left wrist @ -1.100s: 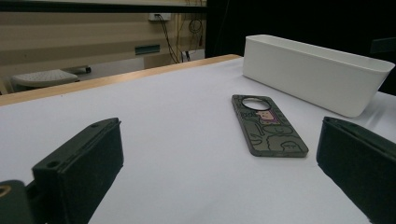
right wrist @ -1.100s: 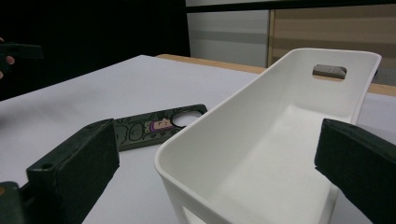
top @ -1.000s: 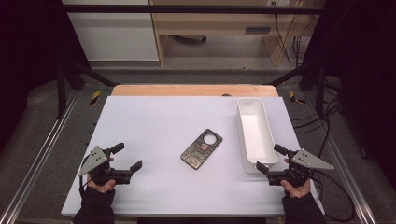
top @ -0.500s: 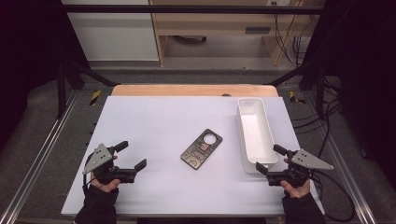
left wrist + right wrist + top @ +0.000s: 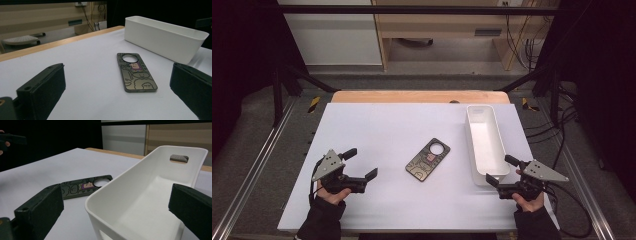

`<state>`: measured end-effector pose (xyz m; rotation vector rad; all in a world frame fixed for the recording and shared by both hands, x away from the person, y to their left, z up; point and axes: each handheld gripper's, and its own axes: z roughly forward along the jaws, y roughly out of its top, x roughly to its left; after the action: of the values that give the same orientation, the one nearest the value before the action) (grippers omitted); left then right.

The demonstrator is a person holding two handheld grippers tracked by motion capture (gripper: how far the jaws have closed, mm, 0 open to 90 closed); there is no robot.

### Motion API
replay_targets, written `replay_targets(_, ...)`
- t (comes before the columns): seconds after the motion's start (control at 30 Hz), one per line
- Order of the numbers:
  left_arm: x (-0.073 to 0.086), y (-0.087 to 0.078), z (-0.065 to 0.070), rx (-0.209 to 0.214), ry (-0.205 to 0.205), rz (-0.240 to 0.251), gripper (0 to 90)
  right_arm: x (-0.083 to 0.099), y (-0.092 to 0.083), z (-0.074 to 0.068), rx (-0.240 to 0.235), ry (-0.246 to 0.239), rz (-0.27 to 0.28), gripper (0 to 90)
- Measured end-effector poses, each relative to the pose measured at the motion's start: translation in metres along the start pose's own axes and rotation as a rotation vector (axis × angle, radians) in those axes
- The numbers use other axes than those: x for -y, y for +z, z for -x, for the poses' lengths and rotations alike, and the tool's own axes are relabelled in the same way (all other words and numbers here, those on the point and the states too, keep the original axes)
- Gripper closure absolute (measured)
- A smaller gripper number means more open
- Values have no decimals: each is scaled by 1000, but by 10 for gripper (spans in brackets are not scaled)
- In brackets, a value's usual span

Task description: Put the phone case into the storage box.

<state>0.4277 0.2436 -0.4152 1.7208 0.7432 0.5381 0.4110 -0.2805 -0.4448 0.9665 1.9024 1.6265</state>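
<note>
A dark phone case (image 5: 427, 159) with cartoon line drawings and a round camera hole lies flat in the middle of the white table (image 5: 387, 125). It also shows in the left gripper view (image 5: 135, 71) and the right gripper view (image 5: 82, 186). Right of it stands a long white bin (image 5: 484, 142), with nothing inside (image 5: 147, 192). My left gripper (image 5: 360, 164) is open at the front left, aimed at the case, well short of it. My right gripper (image 5: 502, 171) is open at the near end of the bin, holding nothing.
The bin (image 5: 165, 37) has handle slots in its end walls. A wooden strip (image 5: 417, 96) edges the table's far side. Metal rails (image 5: 257, 165) and dark frame posts flank the table, and cables (image 5: 562, 145) lie on the floor at the right.
My left gripper has moved to the right, toward the phone case, and stays open. The right gripper has hardly moved.
</note>
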Motion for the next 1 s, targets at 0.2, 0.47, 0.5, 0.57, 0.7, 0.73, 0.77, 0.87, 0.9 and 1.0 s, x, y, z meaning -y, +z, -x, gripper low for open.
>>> replay_targets(0.2,-5,14,7,6,6,-43,0,0,0,0,0,-2,-1,3)
replay_targets(0.47,-12,35,17,16,14,-111,0,0,0,0,-2,-3,-3,3)
replay_targets(0.5,-12,38,17,18,15,-120,0,0,0,0,-3,-3,-3,3)
replay_targets(0.57,-13,43,18,20,12,-131,0,0,0,0,-3,-4,-3,3)
replay_targets(0.7,-16,52,21,19,9,-148,0,0,0,0,-3,-6,-4,3)
replay_targets(0.73,-18,54,22,19,11,-153,0,0,0,0,-3,-6,-4,3)
replay_targets(0.77,-18,57,23,21,12,-155,0,0,0,0,-3,-5,-5,3)
replay_targets(0.87,-21,65,25,29,9,-164,0,0,0,0,-3,-6,-6,3)
replay_targets(0.9,-22,67,26,30,13,-169,0,0,0,0,-4,-6,-6,3)
replay_targets(1.0,-23,76,29,34,15,-182,0,0,1,0,-4,-6,-8,3)
